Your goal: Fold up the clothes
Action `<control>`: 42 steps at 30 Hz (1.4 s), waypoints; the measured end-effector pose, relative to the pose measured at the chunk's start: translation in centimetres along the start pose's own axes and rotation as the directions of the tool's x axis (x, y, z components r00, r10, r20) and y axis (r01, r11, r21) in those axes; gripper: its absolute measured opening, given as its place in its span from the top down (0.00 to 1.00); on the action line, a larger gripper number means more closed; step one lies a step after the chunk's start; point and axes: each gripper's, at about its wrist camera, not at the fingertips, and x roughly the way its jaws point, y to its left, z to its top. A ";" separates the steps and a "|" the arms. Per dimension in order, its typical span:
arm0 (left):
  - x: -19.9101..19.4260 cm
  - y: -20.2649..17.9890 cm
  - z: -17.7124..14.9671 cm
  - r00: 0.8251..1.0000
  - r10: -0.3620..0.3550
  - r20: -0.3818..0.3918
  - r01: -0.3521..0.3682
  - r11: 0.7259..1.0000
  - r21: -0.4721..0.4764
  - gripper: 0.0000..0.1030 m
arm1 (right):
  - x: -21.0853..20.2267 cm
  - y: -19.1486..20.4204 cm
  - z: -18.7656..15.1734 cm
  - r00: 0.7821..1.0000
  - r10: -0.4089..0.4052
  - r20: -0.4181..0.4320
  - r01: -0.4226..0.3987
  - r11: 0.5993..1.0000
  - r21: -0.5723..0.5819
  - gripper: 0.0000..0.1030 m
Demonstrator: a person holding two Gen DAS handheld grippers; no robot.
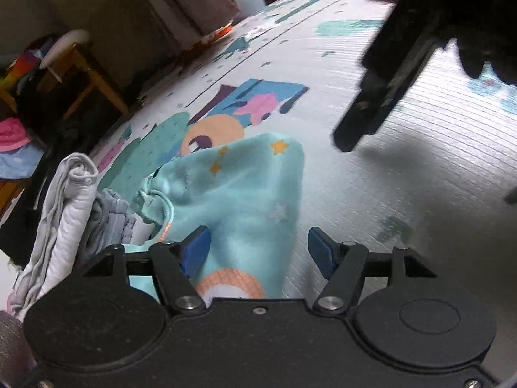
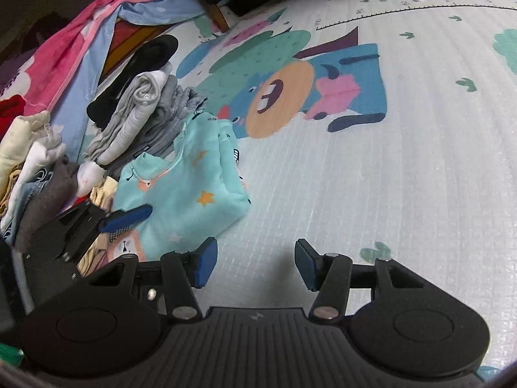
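Note:
A folded light-blue garment with orange stars (image 1: 239, 194) lies on the play mat, next to a row of folded clothes. My left gripper (image 1: 258, 249) is open, its jaws wide apart just above the near end of the garment. The garment also shows in the right wrist view (image 2: 190, 181), with one blue finger of the left gripper (image 2: 129, 218) lying over its near left edge. My right gripper (image 2: 255, 263) is open and empty above bare mat, right of the garment. Its black body (image 1: 397, 64) hangs in the upper right of the left wrist view.
Folded grey and white clothes (image 2: 142, 110) and a black item (image 2: 135, 74) line up left of the blue garment. More clothes are piled at the far left (image 2: 38, 148). Pink and blue bedding (image 2: 90, 29) lies behind. A wooden chair (image 1: 87, 74) stands off the patterned mat (image 2: 387, 161).

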 end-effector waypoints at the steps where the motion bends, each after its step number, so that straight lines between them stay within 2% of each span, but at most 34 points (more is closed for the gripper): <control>1: -0.3 0.5 0.1 1.000 -0.007 0.005 0.008 0.998 -0.069 0.36 | -0.1 -0.1 0.1 1.000 0.013 0.001 -0.013 1.000 0.008 0.47; 2: -1.0 1.3 -0.1 1.000 -0.011 0.016 0.014 0.984 -0.179 0.36 | -0.3 -0.2 0.3 1.000 0.030 0.004 -0.030 0.999 0.023 0.47; 3: -2.0 2.3 -0.7 0.999 -0.008 0.035 0.019 0.942 -0.334 0.35 | -0.2 -0.3 0.5 0.999 0.053 0.010 -0.053 0.997 0.054 0.47; 4: -3.0 3.2 -1.3 0.999 0.010 0.047 0.014 0.879 -0.476 0.35 | -0.1 -0.5 0.9 0.997 0.073 0.019 -0.074 0.993 0.092 0.46; 5: -3.8 4.0 -2.4 0.998 0.037 0.052 0.001 0.801 -0.598 0.33 | 0.1 -0.7 1.2 0.996 0.089 0.027 -0.092 0.987 0.133 0.43; 6: -4.5 4.9 -3.7 0.997 0.058 0.058 0.000 0.711 -0.703 0.32 | 0.6 -0.9 1.5 0.995 0.100 0.032 -0.104 0.979 0.177 0.42; 8: -5.5 6.5 -6.2 0.994 0.094 0.058 0.002 0.508 -0.861 0.31 | 1.8 -1.1 1.9 0.992 0.125 0.021 -0.126 0.957 0.261 0.39; 10: -5.4 8.0 -7.9 0.994 0.104 0.036 -0.002 0.347 -0.938 0.30 | 3.5 -1.0 2.0 0.992 0.129 -0.008 -0.119 0.935 0.333 0.37; 13: -4.6 9.5 -9.9 0.995 0.086 0.045 0.032 0.136 -0.990 0.30 | 4.4 0.1 2.6 0.998 0.062 0.026 -0.067 0.944 0.325 0.37; 15: -3.9 9.9 -10.7 0.996 0.076 0.053 0.051 0.023 -0.998 0.30 | 5.2 0.3 3.2 0.998 0.054 0.036 -0.063 0.945 0.320 0.37; 16: -3.5 9.9 -10.9 0.996 0.068 0.062 0.062 -0.009 -0.998 0.30 | 5.6 0.5 3.6 0.998 0.048 0.032 -0.055 0.957 0.285 0.36; 17: -3.1 9.9 -10.9 0.996 0.060 0.063 0.065 -0.034 -0.997 0.30 | 6.1 0.7 4.0 0.999 0.042 0.028 -0.048 0.967 0.249 0.36; 18: -2.6 9.9 -10.7 0.996 0.058 0.063 0.065 -0.036 -0.997 0.29 | 6.6 1.0 4.4 0.999 0.038 0.023 -0.042 0.976 0.213 0.36; 21: -1.7 9.8 -9.2 0.997 0.063 0.048 0.046 0.034 -0.998 0.27 | 8.3 1.7 5.6 0.999 0.045 0.002 -0.045 0.992 0.116 0.34; 22: -1.3 9.8 -8.9 0.997 0.052 0.056 0.054 0.047 -0.997 0.27 | 8.7 2.2 5.9 0.999 0.053 -0.008 -0.052 0.994 0.093 0.34; 23: -0.7 9.7 -8.6 0.997 0.038 0.067 0.065 0.047 -0.997 0.27 | 9.2 2.6 6.0 0.997 0.067 -0.027 -0.065 0.995 0.075 0.38; 25: 0.1 9.4 -7.9 0.998 0.040 0.041 0.039 0.040 -0.998 0.27 | 9.7 3.6 6.1 0.997 0.058 -0.053 -0.058 0.998 0.010 0.38; 26: 0.4 9.3 -7.7 0.999 0.046 0.027 0.026 0.023 -0.999 0.27 | 9.9 4.0 6.0 0.996 0.055 -0.067 -0.056 0.998 -0.012 0.45; 28: 0.5 9.2 -8.1 0.999 0.026 0.031 0.032 -0.059 -0.998 0.47 | 9.7 3.8 6.0 0.991 0.083 -0.109 -0.083 0.997 0.003 0.57; 29: 0.6 9.0 -8.4 0.998 -0.007 0.054 0.053 -0.112 -0.992 0.63 | 9.1 3.8 5.9 0.990 0.080 -0.118 -0.081 0.997 -0.003 0.60; 30: 0.3 8.4 -8.6 0.997 -0.029 0.070 0.065 -0.147 -0.987 0.64 | 8.4 3.8 5.7 0.989 0.077 -0.124 -0.079 0.997 -0.011 0.62; 32: -0.7 6.6 -8.3 0.994 -0.058 0.093 0.082 -0.166 -0.983 0.65 | 5.9 3.3 5.4 0.990 0.082 -0.117 -0.083 0.997 -0.007 0.66; 34: -1.8 4.8 -8.2 0.985 -0.087 0.147 0.124 -0.226 -0.966 0.66 | 2.9 2.6 5.1 0.990 0.092 -0.104 -0.092 0.996 0.008 0.67; 35: -2.3 4.4 -7.6 0.981 -0.099 0.169 0.143 -0.233 -0.962 0.66 | 1.3 2.2 5.0 0.991 0.097 -0.092 -0.096 0.995 0.019 0.68; 38: -4.0 4.3 -4.7 0.964 -0.124 0.236 0.206 -0.214 -0.955 0.66 | -3.2 2.2 5.5 0.992 0.118 -0.051 -0.117 0.993 0.016 0.68; 42: -8.4 7.6 0.6 0.942 -0.076 0.326 0.315 -0.132 -0.940 0.67 | -9.1 4.1 8.2 0.980 0.188 0.066 -0.190 0.982 0.017 0.68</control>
